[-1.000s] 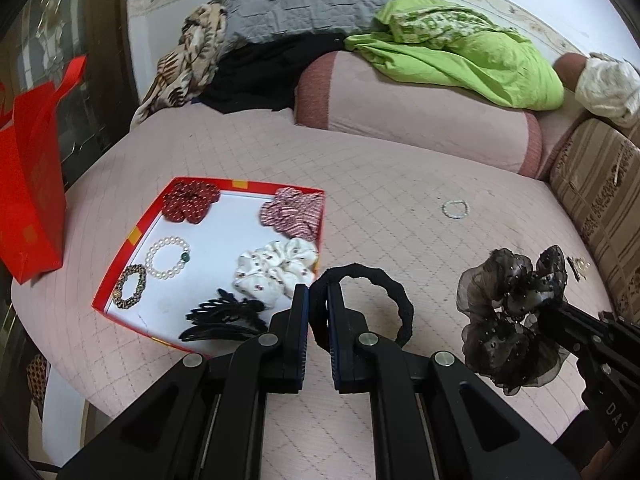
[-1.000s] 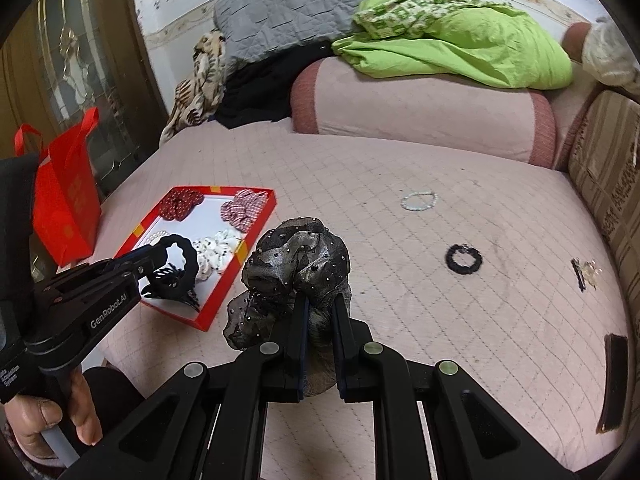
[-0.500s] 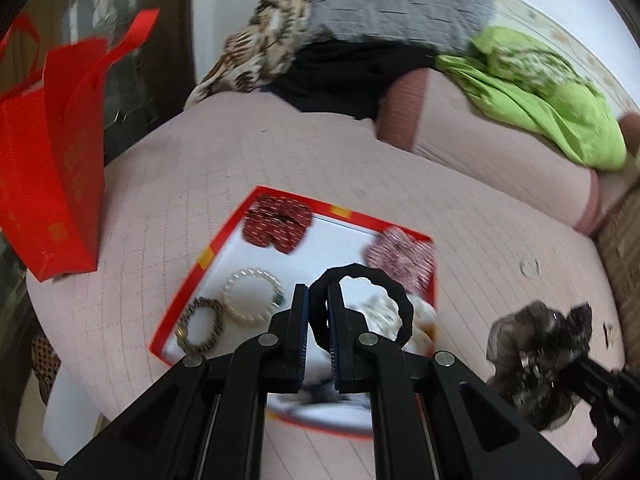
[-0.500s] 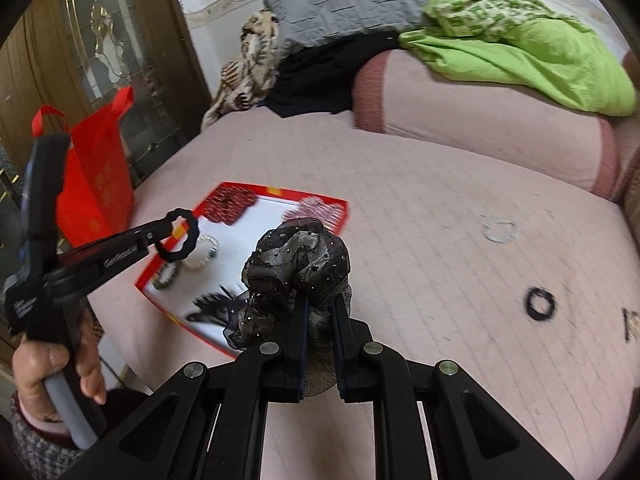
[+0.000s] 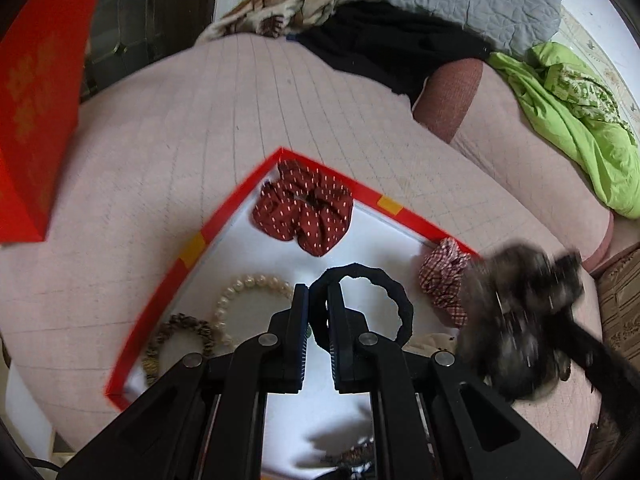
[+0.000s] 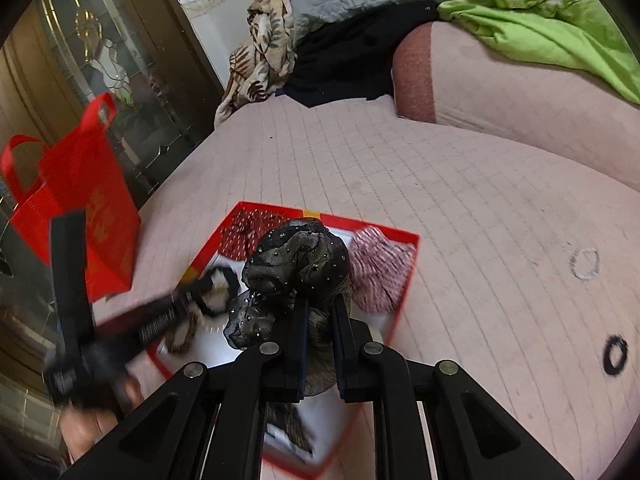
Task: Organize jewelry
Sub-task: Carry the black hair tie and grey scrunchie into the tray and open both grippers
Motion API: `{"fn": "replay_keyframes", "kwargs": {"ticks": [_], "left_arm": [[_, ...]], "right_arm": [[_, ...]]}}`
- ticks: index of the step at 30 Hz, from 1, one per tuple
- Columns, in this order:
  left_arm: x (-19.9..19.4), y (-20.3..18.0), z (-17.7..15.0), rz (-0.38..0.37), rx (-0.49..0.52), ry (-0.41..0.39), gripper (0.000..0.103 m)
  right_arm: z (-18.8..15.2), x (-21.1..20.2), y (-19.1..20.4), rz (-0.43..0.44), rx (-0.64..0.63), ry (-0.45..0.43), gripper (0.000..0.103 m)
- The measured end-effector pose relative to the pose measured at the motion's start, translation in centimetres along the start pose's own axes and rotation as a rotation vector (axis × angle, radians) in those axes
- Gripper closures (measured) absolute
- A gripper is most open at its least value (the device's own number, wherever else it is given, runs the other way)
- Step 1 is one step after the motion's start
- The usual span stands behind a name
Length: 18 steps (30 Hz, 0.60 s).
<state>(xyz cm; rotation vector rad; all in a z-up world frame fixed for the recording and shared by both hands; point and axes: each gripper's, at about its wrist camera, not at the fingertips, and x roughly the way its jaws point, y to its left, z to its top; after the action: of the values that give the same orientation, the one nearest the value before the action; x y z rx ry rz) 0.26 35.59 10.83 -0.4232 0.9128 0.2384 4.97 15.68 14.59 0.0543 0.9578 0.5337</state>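
Note:
My left gripper [image 5: 318, 300] is shut on a black wavy hair tie [image 5: 394, 300] and holds it above the red-rimmed tray [image 5: 224, 220]. My right gripper [image 6: 320, 312] is shut on a dark sheer beaded scrunchie [image 6: 298, 258], also above the tray [image 6: 404, 276]; the scrunchie shows blurred in the left wrist view [image 5: 516, 312]. In the tray lie a red dotted scrunchie [image 5: 304, 212], a red checked scrunchie [image 5: 442, 280], a pearl bracelet [image 5: 244, 292] and a leopard hair tie [image 5: 180, 332].
A red bag [image 6: 80, 196] stands at the bed's left edge. On the pink quilt to the right lie a black hair tie [image 6: 615, 354] and a clear bead bracelet [image 6: 585, 264]. Pillows, a green blanket [image 5: 576, 120] and clothes are piled at the back.
Both grippers have moved left and forward, over the tray, each still holding its item. The tray now fills the lower middle of both views.

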Motion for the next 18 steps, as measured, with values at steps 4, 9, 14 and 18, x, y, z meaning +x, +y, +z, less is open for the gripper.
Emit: {"fn": "replay_keyframes", "kwargs": {"ticks": [4, 9, 14, 18], "left_arm": [[1.6, 0.3, 0.1, -0.004, -0.007, 0.018, 0.094], [2.4, -0.2, -0.3, -0.002, 0.024, 0.02, 0.094], [2.9, -0.9, -1.0, 0.027, 0.058, 0.032, 0.094], [2.6, -0.7, -1.1, 0.04, 0.042, 0.027, 0.092]], "right_arm": [[1.8, 3.7, 0.0, 0.013, 0.018, 0.022, 0.091], [3.2, 8.1, 0.0, 0.021, 0.02, 0.066, 0.091], [3.4, 11.1, -0.6, 0.004, 0.025, 0.106, 0.09], [3.2, 12.2, -1.0, -0.003, 0.019, 0.118, 0.085]]}}
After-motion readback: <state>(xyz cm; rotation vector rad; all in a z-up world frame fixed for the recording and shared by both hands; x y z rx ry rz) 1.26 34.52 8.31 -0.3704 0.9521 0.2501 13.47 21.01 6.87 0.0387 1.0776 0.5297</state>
